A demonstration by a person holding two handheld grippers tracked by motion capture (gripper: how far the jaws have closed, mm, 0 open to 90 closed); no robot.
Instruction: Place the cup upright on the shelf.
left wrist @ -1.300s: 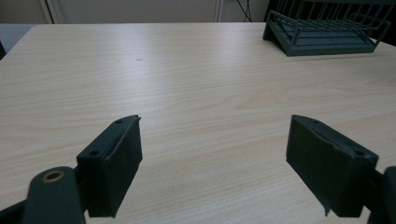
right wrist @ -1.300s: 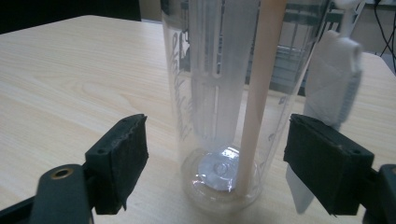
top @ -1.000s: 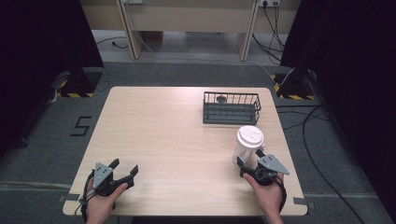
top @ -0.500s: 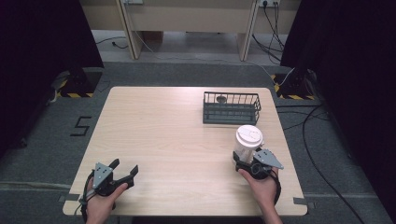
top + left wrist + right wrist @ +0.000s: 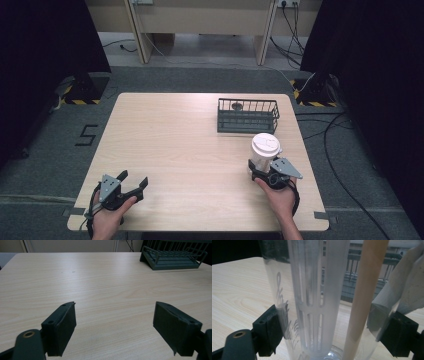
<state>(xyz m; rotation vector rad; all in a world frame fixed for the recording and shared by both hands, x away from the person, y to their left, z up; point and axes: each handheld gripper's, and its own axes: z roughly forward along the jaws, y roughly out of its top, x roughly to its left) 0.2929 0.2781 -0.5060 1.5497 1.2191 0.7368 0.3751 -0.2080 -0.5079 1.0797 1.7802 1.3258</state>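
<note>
A clear plastic cup with a white lid stands upright on the wooden table at the right, just in front of a wire basket. My right gripper is at the cup's base, with one jaw against each side of it. In the right gripper view the cup stands between the jaws of that gripper, and through its wall show a white slotted insert, a wooden stick and some paper. My left gripper rests open near the front left edge, its jaws wide apart over bare wood.
A dark wire basket sits at the back right of the table, and it appears in the left gripper view too. Grey carpet, cables and table legs surround the table. The table's right edge is close to the cup.
My right gripper has slid forward to the cup and its jaws now sit on either side of the cup's base. The left gripper has stayed put.
</note>
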